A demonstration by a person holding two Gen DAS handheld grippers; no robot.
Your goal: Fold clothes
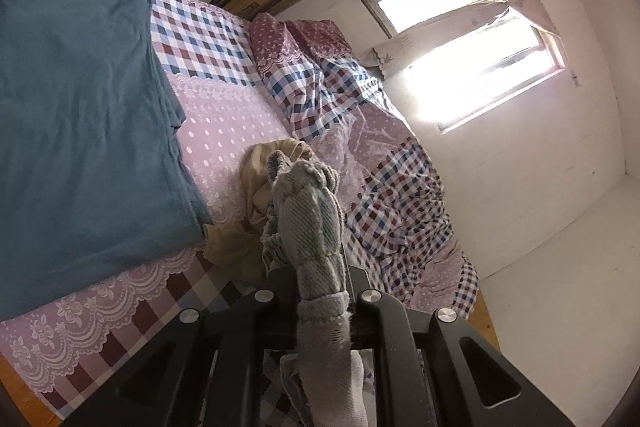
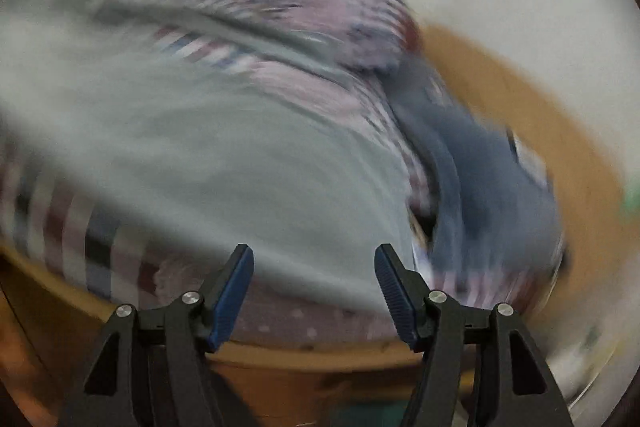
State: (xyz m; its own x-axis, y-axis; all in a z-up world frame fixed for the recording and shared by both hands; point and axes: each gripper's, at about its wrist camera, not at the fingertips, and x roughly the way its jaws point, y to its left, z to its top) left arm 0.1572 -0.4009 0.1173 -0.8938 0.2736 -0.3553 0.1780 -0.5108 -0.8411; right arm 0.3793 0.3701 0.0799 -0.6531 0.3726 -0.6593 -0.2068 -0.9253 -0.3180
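Grey garment (image 1: 316, 227) is pinched by left gripper (image 1: 320, 301); right gripper (image 2: 314, 287) is spread, empty; slippage at 12 o'clock is risked

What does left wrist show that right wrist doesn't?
Left wrist only: left tongs shut on a grey-green denim garment, a folded teal cloth, a beige garment, a window.
Right wrist only: right tongs open and empty, over a blurred pale cloth.
Both: the pink checked bedding, sharp in left wrist only.
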